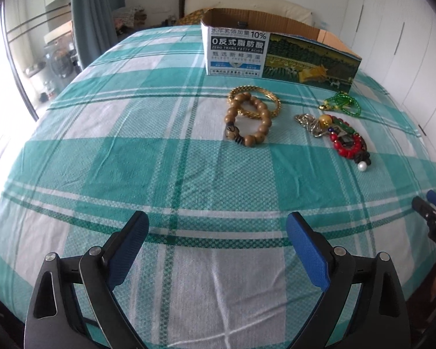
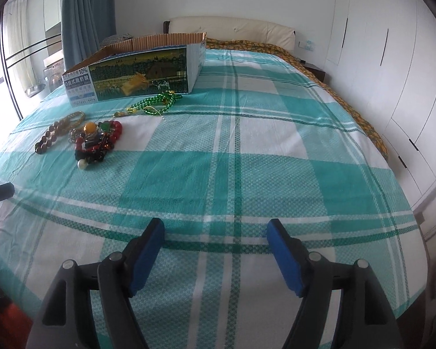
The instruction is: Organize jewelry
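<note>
- The left hand-held gripper [image 1: 218,232] sits nearest the left wrist camera, its blue-padded fingers spread wide with nothing between them, hovering over the near end of the bed. The right hand-held gripper [image 2: 215,240] is likewise spread and empty above the sheet, and its tip shows at the right edge of the left wrist view.
- The bed [image 2: 247,160] fills both views, covered by a teal, white and dark green checked sheet. A cream headboard [image 2: 232,29] stands at the far end, with a yellow patterned cover [image 2: 348,107] along the far and right side.
- White wardrobe doors [image 2: 392,58] line the right wall; a blue-grey curtain [image 2: 84,14] hangs at the left beside a bright window.
- A cardboard box [image 1: 279,55] with printed sides, open at the top, stands on the sheet toward the far end. What lies inside it cannot be seen from either camera.
- A gold bangle [image 1: 255,99] lies in front of the box, with a brown wooden bead bracelet [image 1: 247,122] lying partly over it, the two touching.
- A green bead necklace [image 1: 343,104] lies just in front of the box's right part, close to its wall.
- A tangled heap of jewelry [image 1: 343,136] lies to the right of the wooden beads, apart from them: red beads, a silver chain, a yellow ball, dark pieces.
- A white pearl [image 1: 362,166] sits at the near end of that heap.
</note>
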The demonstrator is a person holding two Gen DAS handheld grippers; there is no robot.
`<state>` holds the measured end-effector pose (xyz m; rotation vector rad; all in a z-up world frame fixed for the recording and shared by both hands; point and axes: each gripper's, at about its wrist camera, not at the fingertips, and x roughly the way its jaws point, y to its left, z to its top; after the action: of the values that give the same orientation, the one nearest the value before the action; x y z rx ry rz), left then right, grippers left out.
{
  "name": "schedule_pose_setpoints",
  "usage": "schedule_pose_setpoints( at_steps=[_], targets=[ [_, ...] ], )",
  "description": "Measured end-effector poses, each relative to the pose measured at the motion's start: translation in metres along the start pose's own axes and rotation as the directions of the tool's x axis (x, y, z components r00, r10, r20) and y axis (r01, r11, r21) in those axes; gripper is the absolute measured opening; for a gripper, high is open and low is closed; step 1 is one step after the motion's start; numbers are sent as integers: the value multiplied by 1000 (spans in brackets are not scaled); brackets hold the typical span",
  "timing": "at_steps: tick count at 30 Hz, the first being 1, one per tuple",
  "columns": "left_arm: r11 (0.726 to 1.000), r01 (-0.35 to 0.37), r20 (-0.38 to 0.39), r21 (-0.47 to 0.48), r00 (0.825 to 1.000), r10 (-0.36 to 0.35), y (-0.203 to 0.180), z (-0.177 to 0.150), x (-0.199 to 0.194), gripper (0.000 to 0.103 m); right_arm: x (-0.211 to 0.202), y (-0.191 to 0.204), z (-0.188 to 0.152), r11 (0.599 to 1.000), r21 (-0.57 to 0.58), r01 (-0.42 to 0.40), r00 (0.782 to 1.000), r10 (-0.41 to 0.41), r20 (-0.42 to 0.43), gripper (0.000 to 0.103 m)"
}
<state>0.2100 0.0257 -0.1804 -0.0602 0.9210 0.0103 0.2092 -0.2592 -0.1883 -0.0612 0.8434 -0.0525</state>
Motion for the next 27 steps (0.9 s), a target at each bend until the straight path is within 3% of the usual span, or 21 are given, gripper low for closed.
schedule_pose_setpoints(
  at_steps=[8,19,27],
  targets=[
    [999,-31,9,30,999,30,-10,-5,7,102,-1,1,-6,1000,24,11,999,-12,49,79],
    [999,-36,21,16,999,35,-9,-8,5,103,-2,3,-12,999,36,9,994,-13,105,87],
    [999,-41,13,8,999,41,-9,-7,6,103,-2,2,-12,999,38,8,995,-12,98,87]
  ],
)
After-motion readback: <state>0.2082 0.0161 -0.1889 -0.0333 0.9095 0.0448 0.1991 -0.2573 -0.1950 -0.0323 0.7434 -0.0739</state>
